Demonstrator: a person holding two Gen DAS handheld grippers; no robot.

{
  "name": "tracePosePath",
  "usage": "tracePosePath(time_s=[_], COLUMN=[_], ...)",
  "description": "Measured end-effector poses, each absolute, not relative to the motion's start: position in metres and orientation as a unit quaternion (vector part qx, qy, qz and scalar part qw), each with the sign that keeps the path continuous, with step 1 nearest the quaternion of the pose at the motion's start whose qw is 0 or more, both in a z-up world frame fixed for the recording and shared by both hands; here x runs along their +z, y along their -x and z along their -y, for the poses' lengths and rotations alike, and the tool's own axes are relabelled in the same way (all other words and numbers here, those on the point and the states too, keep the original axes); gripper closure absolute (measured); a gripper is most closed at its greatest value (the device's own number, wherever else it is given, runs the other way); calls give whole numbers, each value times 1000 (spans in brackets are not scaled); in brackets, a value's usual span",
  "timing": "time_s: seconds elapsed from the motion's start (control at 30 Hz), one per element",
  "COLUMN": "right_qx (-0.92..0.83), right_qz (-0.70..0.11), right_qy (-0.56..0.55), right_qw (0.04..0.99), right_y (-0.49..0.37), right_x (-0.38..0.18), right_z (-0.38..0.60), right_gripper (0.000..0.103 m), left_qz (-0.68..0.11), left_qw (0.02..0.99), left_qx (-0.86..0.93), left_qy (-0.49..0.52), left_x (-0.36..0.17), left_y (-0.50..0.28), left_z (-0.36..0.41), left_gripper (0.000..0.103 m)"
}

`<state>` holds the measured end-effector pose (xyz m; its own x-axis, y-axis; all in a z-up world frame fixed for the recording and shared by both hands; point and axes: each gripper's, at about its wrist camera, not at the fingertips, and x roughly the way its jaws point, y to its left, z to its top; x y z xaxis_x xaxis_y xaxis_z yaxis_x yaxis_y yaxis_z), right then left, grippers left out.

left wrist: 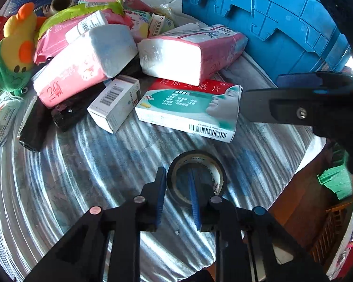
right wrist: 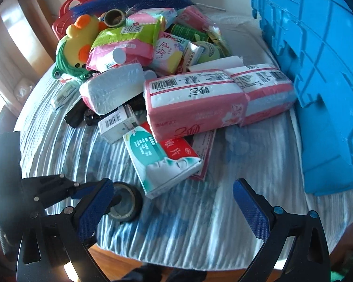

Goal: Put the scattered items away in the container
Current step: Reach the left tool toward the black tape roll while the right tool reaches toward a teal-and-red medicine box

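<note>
A black tape roll [left wrist: 196, 178] lies on the striped cloth. My left gripper [left wrist: 177, 176] has one finger inside the roll's hole and one outside, closed on its wall; the right wrist view shows the same roll [right wrist: 124, 203] with a left finger in it. My right gripper [right wrist: 174, 197] is open and empty above the cloth near the front edge. The blue crate [left wrist: 270, 11] stands at the right, also in the right wrist view [right wrist: 317, 70]. A pile of pink tissue packs [right wrist: 195, 103], a medicine box [left wrist: 190, 108] and a plush duck [right wrist: 77, 44] lies beyond.
A white barcode box [left wrist: 115, 103], black folded umbrella [left wrist: 66, 115], brown tape roll [right wrist: 114, 17], blue feather duster [right wrist: 134, 1] and red basket [right wrist: 66, 11] sit in the pile. The table's front edge and wooden floor show near the bottom right of the left wrist view [left wrist: 294, 199].
</note>
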<state>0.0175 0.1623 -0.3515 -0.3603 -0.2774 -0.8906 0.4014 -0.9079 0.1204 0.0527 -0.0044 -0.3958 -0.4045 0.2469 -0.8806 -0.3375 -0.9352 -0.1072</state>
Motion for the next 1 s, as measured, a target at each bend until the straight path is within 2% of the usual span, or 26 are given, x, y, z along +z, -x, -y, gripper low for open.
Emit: tracePosePath(time_s=[0.23,0.27,0.37,0.4,0.67,1.0], right_qx=[-810,-810,-811,-811,-805,-799], right_qz=[-84,-83,-83,-85,-92,-112], right_qy=[-532,-532,-531,-532,-540,-541], right_qw=[231,232,230,230,227,239], right_y=[1,0,-1,-1,4,6], right_x=[-372,-373,-372,-372,-378,-388], right_z=[-135,-135,-136,-136,-139,-126], right_gripper=[1,1,1,1,1,1], left_qz=[5,6,13,14,-19,-16], left_qw=[180,184,191,194,202,210], left_qx=[838,839,842,843,841,834], left_qy=[516,512,505,502,502,510], left_x=[-396,-394,-391,-390,-400,-405], left_y=[-58,-59,-60,-60,-56,-57], left_z=[25,24,21,20,4,2], left_gripper=[84,80,53,49,47,47])
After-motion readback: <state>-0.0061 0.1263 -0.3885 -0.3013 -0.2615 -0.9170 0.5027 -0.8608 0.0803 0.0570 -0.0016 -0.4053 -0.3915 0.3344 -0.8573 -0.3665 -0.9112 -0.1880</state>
